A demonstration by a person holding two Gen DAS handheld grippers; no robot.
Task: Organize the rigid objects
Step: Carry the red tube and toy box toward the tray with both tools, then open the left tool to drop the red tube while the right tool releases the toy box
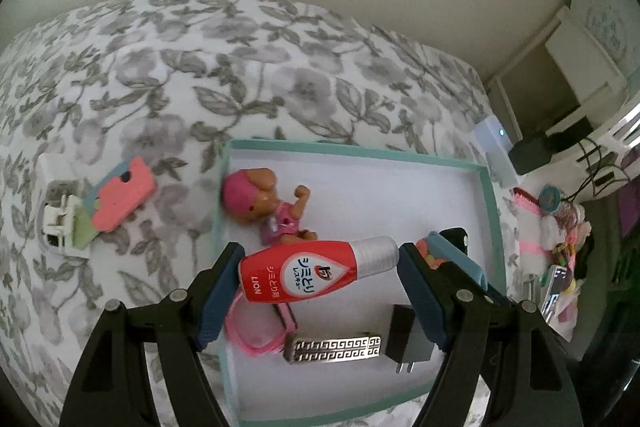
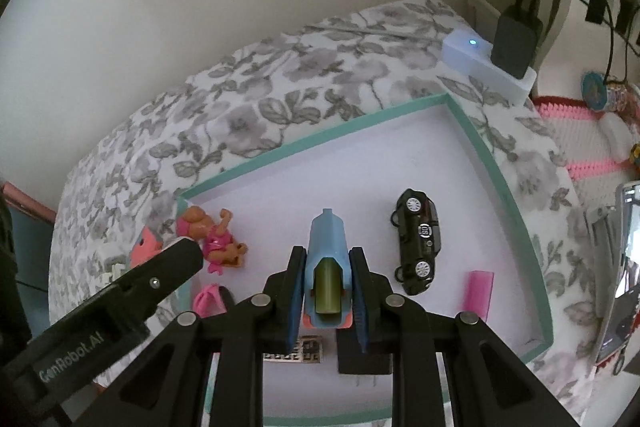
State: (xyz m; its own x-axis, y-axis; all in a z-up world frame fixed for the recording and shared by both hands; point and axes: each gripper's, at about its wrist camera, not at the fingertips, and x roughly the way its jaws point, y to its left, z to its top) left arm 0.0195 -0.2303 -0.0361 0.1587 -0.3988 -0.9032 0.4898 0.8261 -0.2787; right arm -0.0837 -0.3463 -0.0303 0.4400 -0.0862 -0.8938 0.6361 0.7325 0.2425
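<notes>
The left claw (image 1: 320, 267) is clamped end to end on a red stain-remover bottle (image 1: 304, 273), one pad on its flat red base at lower left of the left wrist view, the other on its silver cap toward the right. The bottle hangs above the teal-rimmed tray (image 1: 494, 203), its long axis running nearly across the frame, cap end to the right and tipped slightly upward, label facing the camera.

The right claw (image 2: 326, 291) is shut tight on a pale blue plastic piece (image 2: 328, 247) with an olive-green insert. In the right wrist view its long axis points straight away from the camera, its narrow tip toward the top of the frame, above the tray floor.

Risks, as a judgement: the lengthwise grip on the bottle bears only on two small end faces, so a twist or a knock could pivot it out of the pads. Below it lie pink glasses (image 1: 256, 331), a silver patterned bar (image 1: 334, 349) and a black plug adapter (image 1: 410, 343), so a release here would land it on them. The pink doll (image 1: 268, 205) lies just beyond. The two claws work close together over the tray and could collide. The black toy car (image 2: 418, 241), right of the blue piece, might roll if nudged. The tray rests on a soft floral bed (image 1: 240, 67) and may tilt under pressure.
</notes>
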